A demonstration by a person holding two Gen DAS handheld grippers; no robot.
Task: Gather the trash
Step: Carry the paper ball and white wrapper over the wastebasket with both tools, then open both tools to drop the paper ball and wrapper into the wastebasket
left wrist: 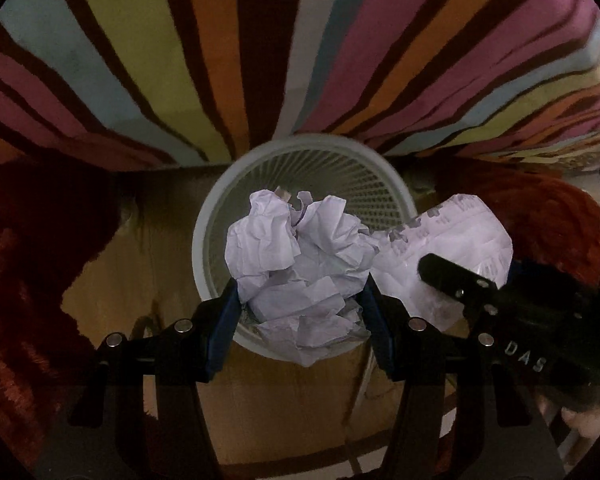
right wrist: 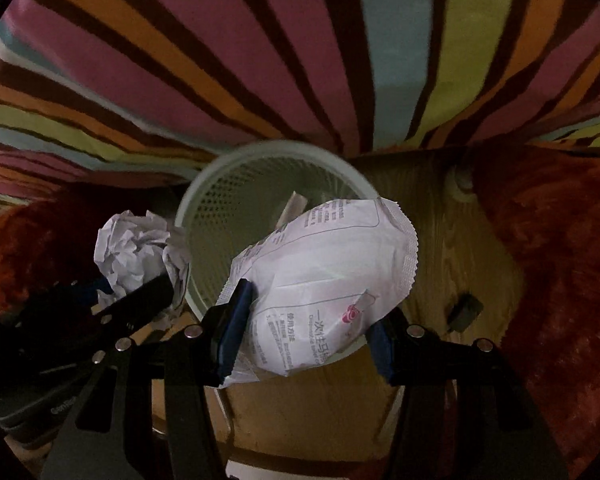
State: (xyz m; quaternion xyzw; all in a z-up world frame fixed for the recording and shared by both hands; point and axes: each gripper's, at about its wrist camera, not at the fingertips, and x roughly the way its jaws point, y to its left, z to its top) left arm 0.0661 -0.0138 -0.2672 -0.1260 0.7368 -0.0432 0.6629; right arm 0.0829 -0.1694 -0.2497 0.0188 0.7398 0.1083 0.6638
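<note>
Item 1: crumpled paper [left wrist: 300,268], clamped between the blue pads of the left gripper [left wrist: 300,312], held at frame centre over the mesh bin [left wrist: 216,216], evidently for dropping.

Item 2: printed white packet [right wrist: 324,280], pinched by the right gripper [right wrist: 304,332] at lower centre, likewise poised above the bin's mouth [right wrist: 196,192].

Setting: wooden floor [right wrist: 432,232], striped fabric [right wrist: 260,60] across the top, red fuzzy material [right wrist: 560,260] at the right.

Obscured: the bin's contents were largely covered by both items; a small dark object [right wrist: 464,312] on the floor was not identifiable.
</note>
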